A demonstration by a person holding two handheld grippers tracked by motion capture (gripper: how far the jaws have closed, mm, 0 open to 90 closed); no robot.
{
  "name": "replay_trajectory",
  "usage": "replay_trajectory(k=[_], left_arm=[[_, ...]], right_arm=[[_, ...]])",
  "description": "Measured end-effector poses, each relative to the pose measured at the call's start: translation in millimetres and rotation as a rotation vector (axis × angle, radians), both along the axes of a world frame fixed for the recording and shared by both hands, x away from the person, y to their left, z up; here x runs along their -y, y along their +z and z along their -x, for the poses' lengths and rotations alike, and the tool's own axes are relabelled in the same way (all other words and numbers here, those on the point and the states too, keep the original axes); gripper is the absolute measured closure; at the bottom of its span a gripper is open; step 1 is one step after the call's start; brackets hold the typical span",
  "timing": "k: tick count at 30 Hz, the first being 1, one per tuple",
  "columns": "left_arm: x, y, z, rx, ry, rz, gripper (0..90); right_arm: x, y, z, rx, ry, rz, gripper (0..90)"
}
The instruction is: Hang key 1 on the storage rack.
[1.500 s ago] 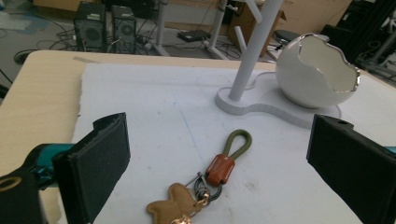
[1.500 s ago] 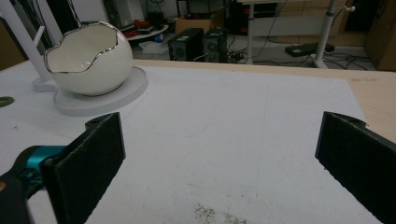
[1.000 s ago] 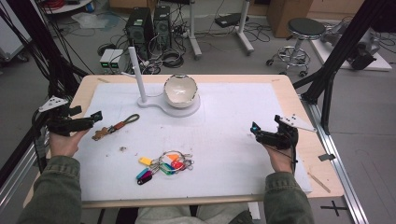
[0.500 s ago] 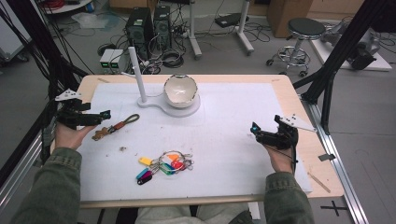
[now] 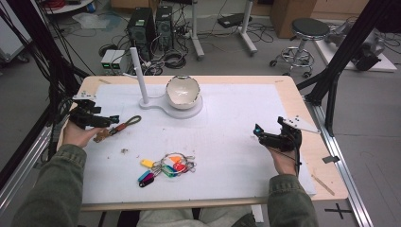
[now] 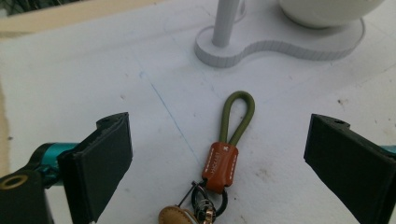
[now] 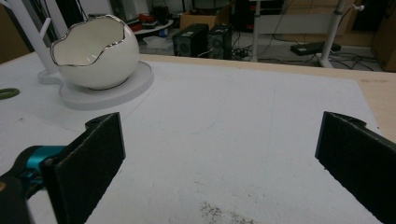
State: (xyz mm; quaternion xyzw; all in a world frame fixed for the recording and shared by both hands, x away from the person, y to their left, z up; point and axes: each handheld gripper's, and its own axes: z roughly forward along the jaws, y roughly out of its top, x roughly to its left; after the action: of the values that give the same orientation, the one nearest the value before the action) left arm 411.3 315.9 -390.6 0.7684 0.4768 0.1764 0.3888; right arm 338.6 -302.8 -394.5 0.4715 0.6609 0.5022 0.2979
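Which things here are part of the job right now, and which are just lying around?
In the job:
left gripper, open, jaws either side of the key strap
key strap, flat on the table

Lying about:
key bunch with coloured tags
bowl on its stand
right gripper, open, over bare table

The brown stitched leather tab (image 6: 219, 164) of the key strap with the olive-green cord loop carries a small stamped emblem and a line of embossed lettering along its length. In the left gripper view the letters are too small and blurred to read. No other writing is legible.
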Motion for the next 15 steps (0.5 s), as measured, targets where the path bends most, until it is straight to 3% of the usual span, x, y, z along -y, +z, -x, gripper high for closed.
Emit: replay_trajectory(k=[5,7,15], left_arm=[[5.1,-4.9,-3.3,-0.013,-0.029,0.002,11.2],[8.6,-7.6,-5.9,-0.039,-0.052,-0.028,12.5],[14.7,-11.6,-14.1,-0.09,-0.085,-0.073,17.9]], right_arm=[[-0.1,-0.1,-0.1,0.001,0.001,0.003,0.6],[-0.4,-0.2,-0.1,0.002,0.003,0.005,0.6],[-0.3,-0.4,-0.4,0.0,0.004,0.012,0.6]])
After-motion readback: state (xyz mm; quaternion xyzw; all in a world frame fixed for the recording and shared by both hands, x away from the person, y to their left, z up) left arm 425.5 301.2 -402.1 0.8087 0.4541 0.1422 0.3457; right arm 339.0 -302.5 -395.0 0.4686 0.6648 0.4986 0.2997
